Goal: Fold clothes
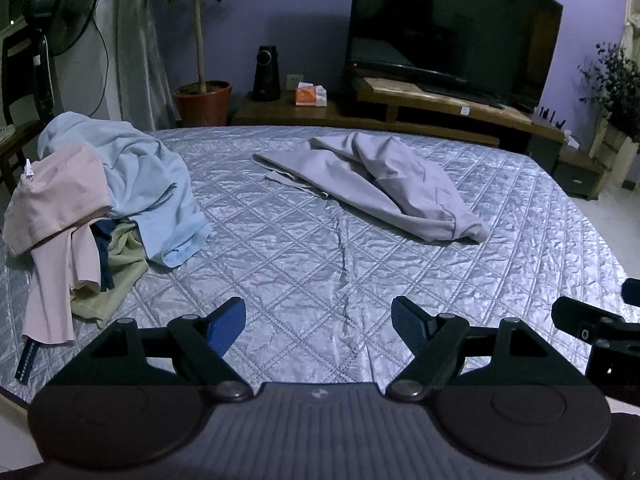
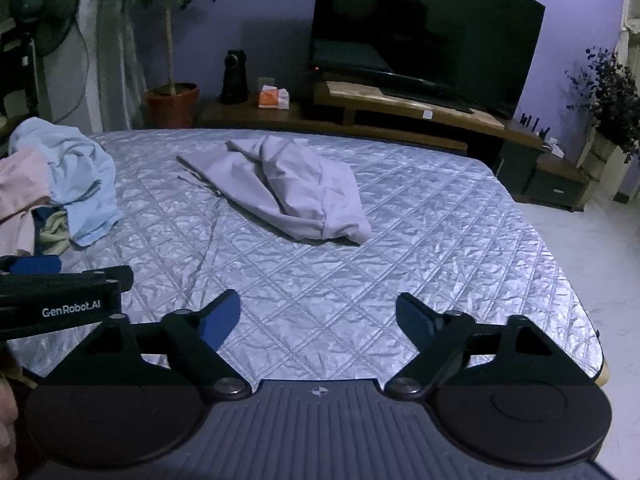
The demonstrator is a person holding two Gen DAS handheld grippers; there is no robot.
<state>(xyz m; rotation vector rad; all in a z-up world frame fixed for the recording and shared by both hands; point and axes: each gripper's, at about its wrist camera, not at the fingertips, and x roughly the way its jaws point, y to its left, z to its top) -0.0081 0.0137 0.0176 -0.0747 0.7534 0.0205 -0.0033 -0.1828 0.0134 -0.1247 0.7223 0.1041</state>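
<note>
Garment (image 1: 376, 184), lavender and crumpled, lies mid-bed (image 1: 280, 248); I see my left hand-held gripper (image 1: 318, 322) and right hand-held gripper (image 2: 318, 318) both spread wide, holding nothing, near the clothes pile (image 1: 100, 200).

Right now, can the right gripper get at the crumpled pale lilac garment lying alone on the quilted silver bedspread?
Probably yes: the right gripper is open and empty, only bare bedspread lies between it and the lilac garment, and the clothes pile sits off left.
</note>
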